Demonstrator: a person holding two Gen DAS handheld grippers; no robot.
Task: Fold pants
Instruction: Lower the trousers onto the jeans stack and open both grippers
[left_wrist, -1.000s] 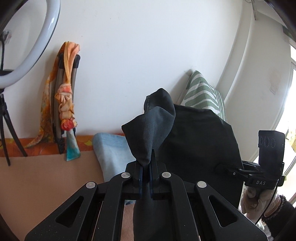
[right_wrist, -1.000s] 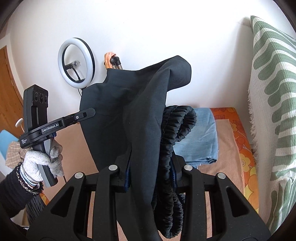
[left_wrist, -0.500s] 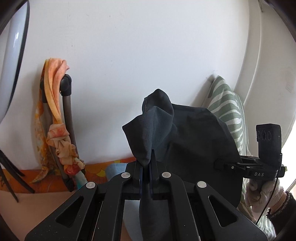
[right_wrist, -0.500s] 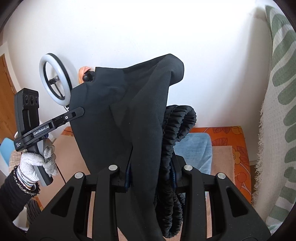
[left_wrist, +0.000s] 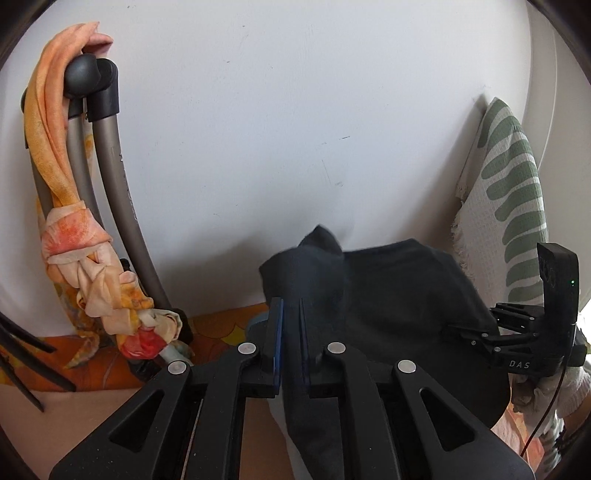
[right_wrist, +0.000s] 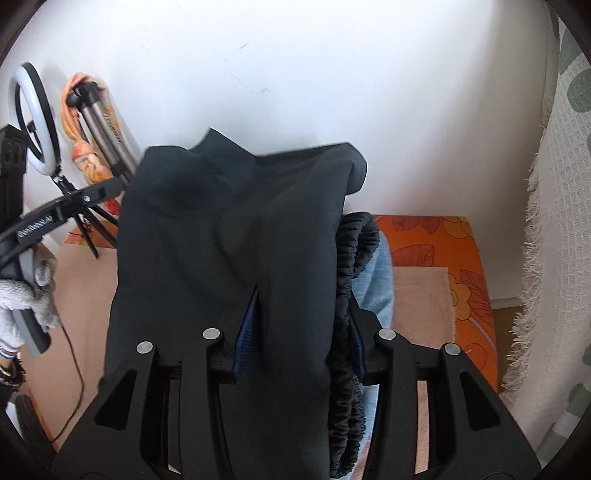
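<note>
The dark pants hang in the air between my two grippers. My left gripper has its jaws slightly parted, with a bunched corner of the pants still lying between them. My right gripper is shut on the pants at the gathered elastic waistband. The right gripper also shows in the left wrist view, and the left gripper in the right wrist view, held by a gloved hand.
A light blue folded cloth lies on the tan bed cover below. An orange floral sheet edges it. A green striped cushion stands at the right. A tripod with an orange scarf and a ring light stand at the left by the white wall.
Both grippers have moved forward toward the wall and lowered the pants. My left jaws have parted a little around the pant corner. The right grip is unchanged.
</note>
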